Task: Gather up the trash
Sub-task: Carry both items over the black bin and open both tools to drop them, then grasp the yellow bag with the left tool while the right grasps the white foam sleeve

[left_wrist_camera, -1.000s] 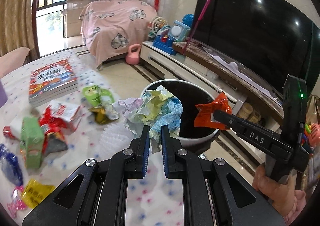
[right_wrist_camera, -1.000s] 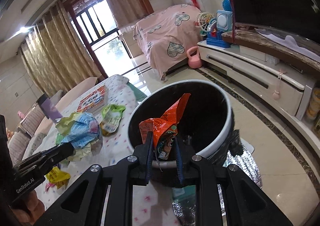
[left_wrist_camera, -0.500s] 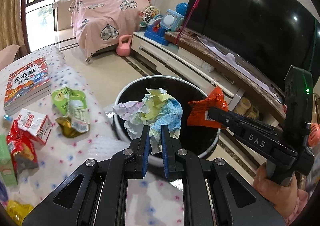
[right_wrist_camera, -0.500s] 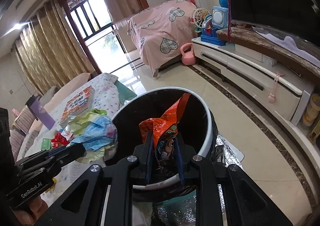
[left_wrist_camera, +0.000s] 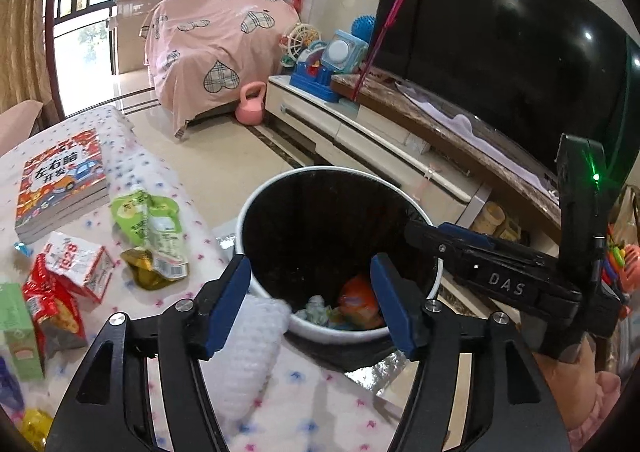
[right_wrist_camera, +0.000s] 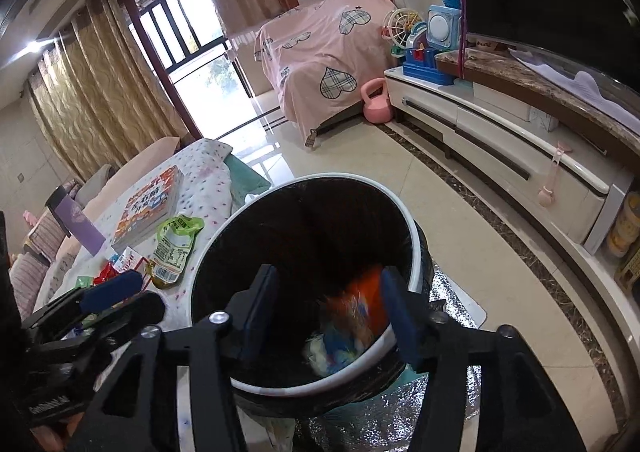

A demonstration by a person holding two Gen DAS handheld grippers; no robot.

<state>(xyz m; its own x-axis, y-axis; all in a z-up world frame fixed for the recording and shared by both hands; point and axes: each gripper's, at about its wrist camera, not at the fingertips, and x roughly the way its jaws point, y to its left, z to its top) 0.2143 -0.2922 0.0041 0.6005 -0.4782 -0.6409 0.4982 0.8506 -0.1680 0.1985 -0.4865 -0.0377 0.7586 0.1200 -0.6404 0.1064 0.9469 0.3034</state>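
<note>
A round bin with a white rim (left_wrist_camera: 280,182) and black liner stands beside the table; it also shows in the right wrist view (right_wrist_camera: 404,216). My left gripper (left_wrist_camera: 314,304) is open and empty above the bin's near edge. My right gripper (right_wrist_camera: 326,312) is open and empty over the bin; it also shows from the side in the left wrist view (left_wrist_camera: 424,230). An orange wrapper (left_wrist_camera: 358,298) and crumpled paper (left_wrist_camera: 316,308) lie inside the bin. The wrapper is blurred in the right wrist view (right_wrist_camera: 360,304).
On the dotted tablecloth (left_wrist_camera: 320,412) lie a green pouch (left_wrist_camera: 148,220), a white-red packet (left_wrist_camera: 76,264), a red wrapper (left_wrist_camera: 52,312), a green carton (left_wrist_camera: 18,332) and a book (left_wrist_camera: 60,180). A TV cabinet (left_wrist_camera: 380,136) and TV stand behind the bin.
Both grippers opened. The crumpled paper and the orange wrapper dropped from the jaws into the bin.
</note>
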